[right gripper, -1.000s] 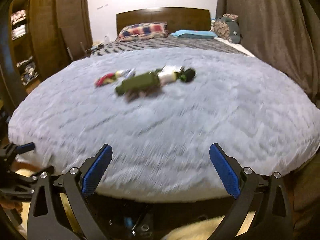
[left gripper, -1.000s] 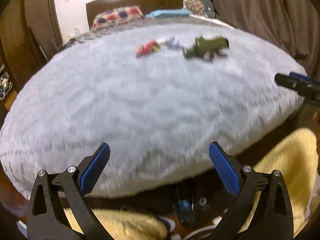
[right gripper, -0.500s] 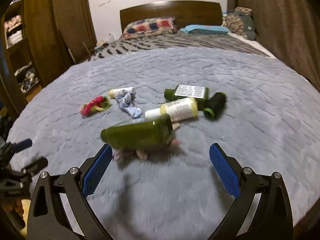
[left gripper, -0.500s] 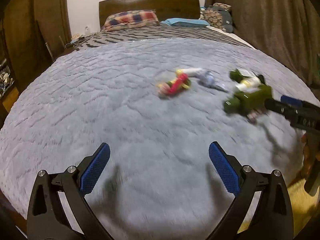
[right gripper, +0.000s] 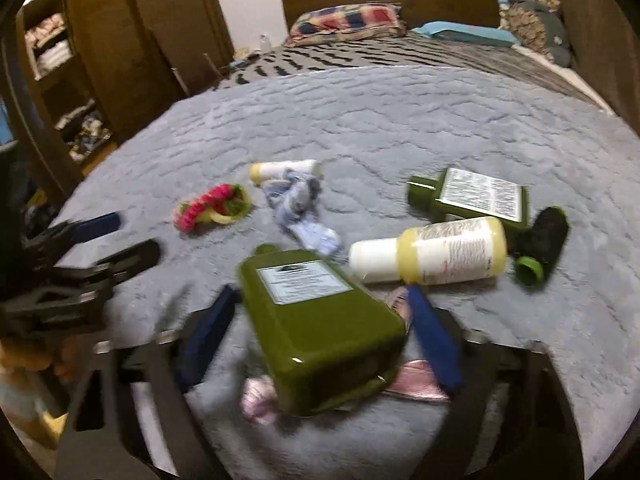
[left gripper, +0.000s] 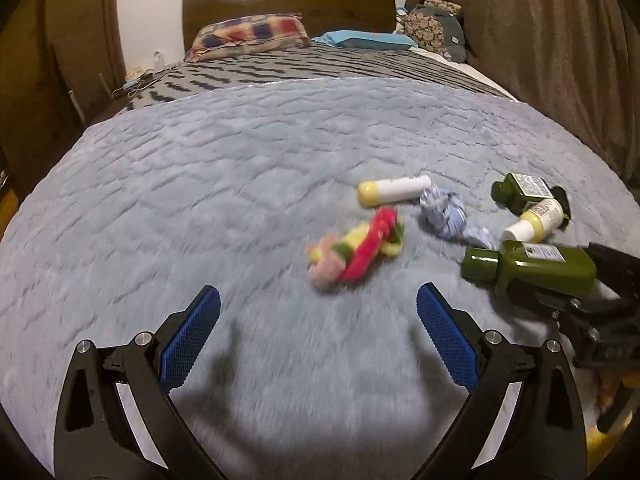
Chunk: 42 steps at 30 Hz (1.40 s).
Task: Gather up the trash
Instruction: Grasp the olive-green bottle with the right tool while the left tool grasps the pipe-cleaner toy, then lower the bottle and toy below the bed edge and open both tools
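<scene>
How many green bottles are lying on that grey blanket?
2. One green bottle lies nearest, between the right gripper fingers; the other green bottle lies farther back, behind the yellow-and-white bottle. Others may be hidden.

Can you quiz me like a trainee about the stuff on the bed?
1. True or false: the left gripper holds a bottle.
2. How many yellow bottles lie on the blanket?
3. The blanket is: A grey-blue, B red, C black.
Key: 1 false, its jaws are open and empty; 2 two; 3 A.
</scene>
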{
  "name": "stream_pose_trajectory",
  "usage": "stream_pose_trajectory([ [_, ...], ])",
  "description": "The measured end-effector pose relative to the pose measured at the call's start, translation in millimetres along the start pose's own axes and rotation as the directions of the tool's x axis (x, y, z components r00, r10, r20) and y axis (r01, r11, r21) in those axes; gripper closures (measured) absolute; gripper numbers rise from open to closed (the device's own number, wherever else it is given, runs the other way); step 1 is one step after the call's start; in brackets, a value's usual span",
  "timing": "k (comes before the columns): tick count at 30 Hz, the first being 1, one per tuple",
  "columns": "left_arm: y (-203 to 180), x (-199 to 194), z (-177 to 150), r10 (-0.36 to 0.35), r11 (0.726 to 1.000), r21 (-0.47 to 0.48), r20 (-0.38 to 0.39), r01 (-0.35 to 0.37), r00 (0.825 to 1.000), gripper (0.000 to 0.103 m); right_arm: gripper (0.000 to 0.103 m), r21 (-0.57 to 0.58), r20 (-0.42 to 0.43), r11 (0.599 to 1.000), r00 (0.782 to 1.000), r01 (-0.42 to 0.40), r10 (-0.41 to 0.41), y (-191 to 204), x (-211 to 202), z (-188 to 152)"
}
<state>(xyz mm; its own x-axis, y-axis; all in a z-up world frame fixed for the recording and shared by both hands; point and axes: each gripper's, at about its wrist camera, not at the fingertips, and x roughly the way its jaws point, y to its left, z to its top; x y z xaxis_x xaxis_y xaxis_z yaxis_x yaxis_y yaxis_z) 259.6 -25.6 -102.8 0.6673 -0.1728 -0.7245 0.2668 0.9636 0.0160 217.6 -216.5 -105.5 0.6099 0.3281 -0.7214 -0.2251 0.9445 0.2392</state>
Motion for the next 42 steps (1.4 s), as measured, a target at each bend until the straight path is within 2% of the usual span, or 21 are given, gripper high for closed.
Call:
stream_pose_trajectory([
  [2,-3,12,7,-0.018,1.0,0.008,-0.015,0.018,1.0,0.019,0.035,-0.021,-0.002,1.0,1.0,0.013,-0.013,5,-1,-3],
  [5,-10,32,14,-0.057,0.998,0.019,-0.061,0.058,0.997,0.037,0.038,-0.041,0.004,0.999,1.0,0.016,-0.015,9,-6,-8],
  [6,-12,37,15,-0.068,0.997,0.021,-0.077,0.07,0.995,0.047,0.04,-0.036,0.014,0.999,1.0,0.012,-0.011,9,-11,-9],
  [7,-13,41,16,-0.069,0.997,0.022,-0.089,0.071,0.994,0.054,0.041,-0.033,0.021,0.999,1.0,0.01,-0.01,8,-13,-10],
  [8,-14,43,16,-0.062,0.998,0.023,-0.087,0.064,0.994,0.054,0.042,-0.03,0.033,1.0,0.999,0.01,-0.009,8,-17,-9],
  [10,-14,43,17,-0.064,0.998,0.021,-0.08,0.066,0.995,0.068,0.043,-0.028,0.054,0.999,0.998,0.016,-0.014,7,-25,-8],
  [13,-15,35,16,-0.065,0.998,0.021,-0.056,0.066,0.996,0.075,0.046,-0.038,0.086,0.999,0.996,0.024,-0.021,9,-39,-6],
  [19,-19,3,12,-0.066,0.997,0.031,-0.009,0.066,0.998,0.077,0.048,-0.06,0.143,0.998,0.99,0.022,-0.013,20,-67,-4],
  [28,-23,-81,-14,-0.056,0.998,0.035,0.094,0.053,0.994,0.077,0.048,-0.073,0.225,0.997,0.974,0.027,-0.01,42,-118,-17],
  [37,-34,-170,-73,-0.06,0.997,0.061,0.176,0.05,0.983,0.077,0.048,-0.064,0.273,0.995,0.96,0.076,-0.056,61,-175,-74],
  [42,-43,-204,-107,-0.061,0.996,0.076,0.2,0.046,0.978,0.077,0.048,-0.047,0.287,0.995,0.955,0.087,-0.07,70,-197,-105],
])
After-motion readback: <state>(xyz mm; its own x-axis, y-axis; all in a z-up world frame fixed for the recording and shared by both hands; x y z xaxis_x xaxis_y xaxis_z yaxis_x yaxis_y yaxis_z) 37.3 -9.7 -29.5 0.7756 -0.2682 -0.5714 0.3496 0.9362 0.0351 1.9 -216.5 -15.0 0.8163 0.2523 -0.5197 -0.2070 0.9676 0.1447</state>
